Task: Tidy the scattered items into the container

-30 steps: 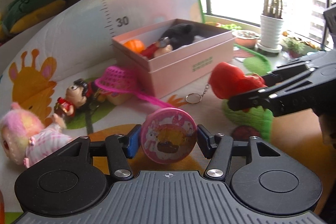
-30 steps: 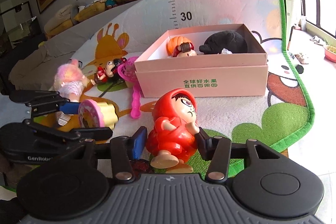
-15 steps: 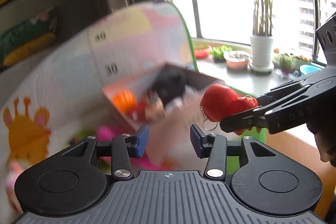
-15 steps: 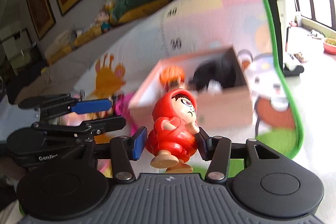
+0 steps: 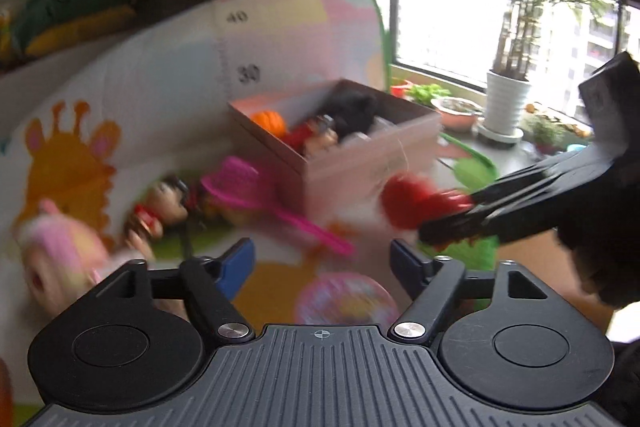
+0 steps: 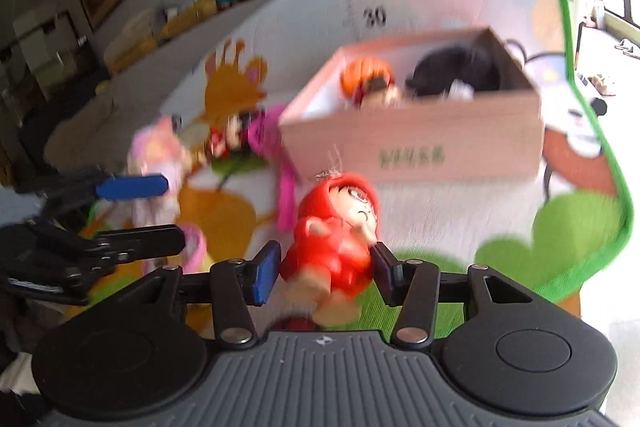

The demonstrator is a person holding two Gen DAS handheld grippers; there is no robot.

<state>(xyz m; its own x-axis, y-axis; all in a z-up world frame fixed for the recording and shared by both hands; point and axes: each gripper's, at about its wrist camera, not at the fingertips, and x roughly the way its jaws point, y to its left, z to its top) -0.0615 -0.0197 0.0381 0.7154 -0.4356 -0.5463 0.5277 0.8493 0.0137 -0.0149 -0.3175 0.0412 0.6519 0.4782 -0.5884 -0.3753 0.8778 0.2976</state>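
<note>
The pink box (image 5: 360, 175) stands on the play mat and holds an orange ball, a small doll and a black plush. My left gripper (image 5: 320, 263) is open and empty, held above a round pink toy (image 5: 344, 299) that lies on the mat. My right gripper (image 6: 324, 271) is shut on a red hooded doll (image 6: 332, 239), which leans over between the pads, short of the box (image 6: 420, 147). In the left wrist view the right gripper (image 5: 432, 219) comes in from the right with the red doll (image 5: 404, 203). The left gripper (image 6: 152, 215) shows at the left of the right wrist view.
A pink plush doll (image 5: 60, 255), a small dark-haired figure (image 5: 160, 211) and a pink scoop (image 5: 240, 183) lie left of the box. The mat's green edge (image 6: 624, 207) runs along the right. A potted plant (image 5: 504, 103) stands by the window.
My left gripper let go of the round pink toy, which now lies on the mat, and opened wider. The right gripper kept the red doll, which has tipped over in the grip.
</note>
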